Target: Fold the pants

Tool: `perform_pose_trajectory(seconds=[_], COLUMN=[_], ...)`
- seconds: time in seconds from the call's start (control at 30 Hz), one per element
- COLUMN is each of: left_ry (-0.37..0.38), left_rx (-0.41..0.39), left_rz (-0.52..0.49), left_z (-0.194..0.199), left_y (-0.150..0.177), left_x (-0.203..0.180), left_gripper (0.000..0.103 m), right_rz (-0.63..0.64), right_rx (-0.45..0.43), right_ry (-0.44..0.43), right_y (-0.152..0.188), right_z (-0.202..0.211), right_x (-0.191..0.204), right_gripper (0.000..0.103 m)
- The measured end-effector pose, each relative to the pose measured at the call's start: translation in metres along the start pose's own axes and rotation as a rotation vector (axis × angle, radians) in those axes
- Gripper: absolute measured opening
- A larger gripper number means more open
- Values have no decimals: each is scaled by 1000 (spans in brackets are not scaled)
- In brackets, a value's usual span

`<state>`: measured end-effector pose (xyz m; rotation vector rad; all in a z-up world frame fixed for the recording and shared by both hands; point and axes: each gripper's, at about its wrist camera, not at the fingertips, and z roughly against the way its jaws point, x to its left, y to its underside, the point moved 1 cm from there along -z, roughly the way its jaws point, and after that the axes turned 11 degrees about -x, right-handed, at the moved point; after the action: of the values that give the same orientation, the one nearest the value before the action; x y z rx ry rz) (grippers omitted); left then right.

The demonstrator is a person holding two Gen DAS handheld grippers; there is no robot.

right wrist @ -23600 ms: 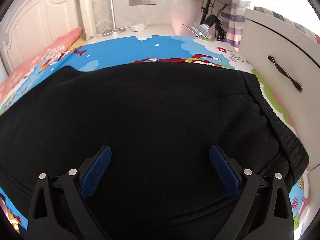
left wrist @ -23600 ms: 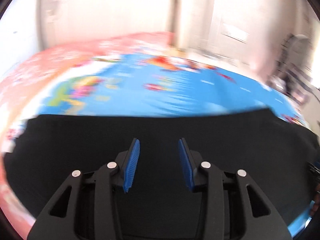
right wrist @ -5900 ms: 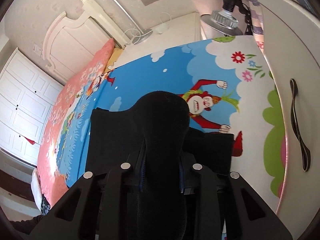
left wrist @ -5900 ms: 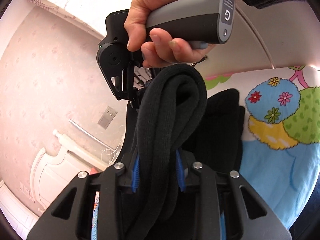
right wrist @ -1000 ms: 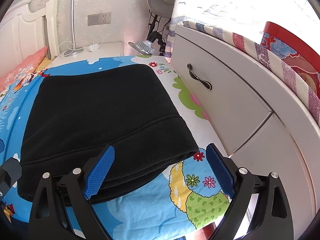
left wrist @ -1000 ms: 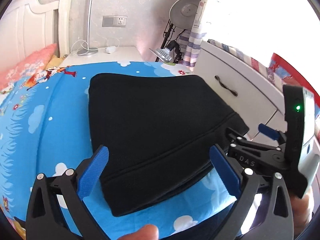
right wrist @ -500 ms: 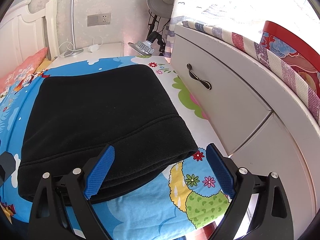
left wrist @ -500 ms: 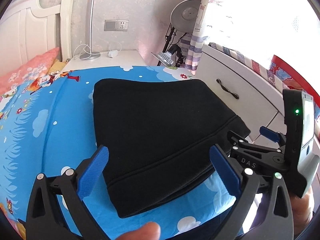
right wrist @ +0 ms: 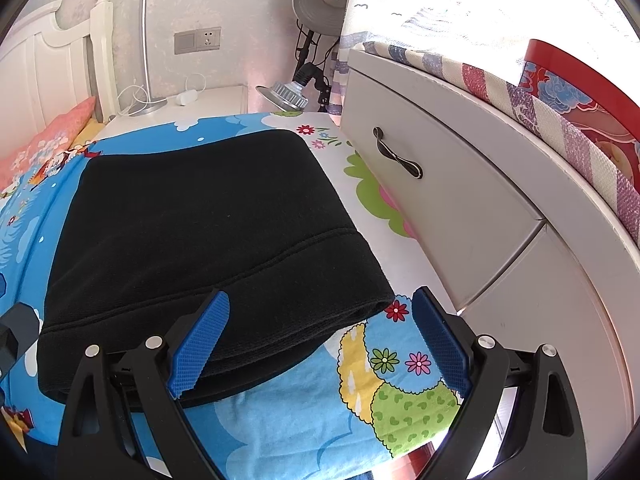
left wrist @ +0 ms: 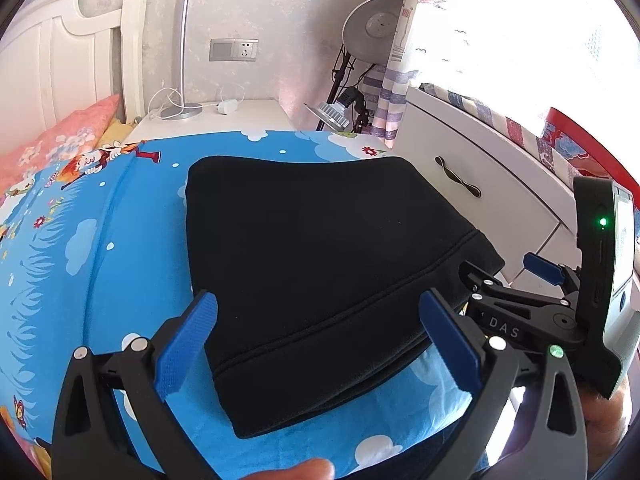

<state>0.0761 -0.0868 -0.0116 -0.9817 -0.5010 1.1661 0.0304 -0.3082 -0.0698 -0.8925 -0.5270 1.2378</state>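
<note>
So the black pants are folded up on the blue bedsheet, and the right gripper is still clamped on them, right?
Not quite. The black pants do lie folded on the blue bedsheet, but the right gripper is open and holds nothing, as the right wrist view shows.

A cartoon-print bedsheet (left wrist: 100, 248) covers the bed, with a pink pillow (left wrist: 60, 140) by the white headboard (left wrist: 52, 68). A silver lamp (left wrist: 180, 60) stands on the nightstand (left wrist: 224, 116). A white drawer cabinet (right wrist: 460, 184) stands beside the bed.

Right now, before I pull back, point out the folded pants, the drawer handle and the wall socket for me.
folded pants (left wrist: 320, 240): left wrist view, middle of the top layer.
drawer handle (right wrist: 396, 158): right wrist view, middle of the dark twisted bar.
wall socket (left wrist: 234, 49): left wrist view, centre of the plate.
</note>
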Motion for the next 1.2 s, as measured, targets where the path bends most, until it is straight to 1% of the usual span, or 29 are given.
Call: perform_pose_trajectory(seconds=[1.2], left_ry=[15], left_rx=[5], left_rz=[-10], left_z=[-2], left_y=[-1], left_x=[-7], left_gripper=[101], right_rz=[-11], right_rx=[3], right_ry=[3], right_y=[0], right_z=[0], right_x=[-3], right_gripper=[89])
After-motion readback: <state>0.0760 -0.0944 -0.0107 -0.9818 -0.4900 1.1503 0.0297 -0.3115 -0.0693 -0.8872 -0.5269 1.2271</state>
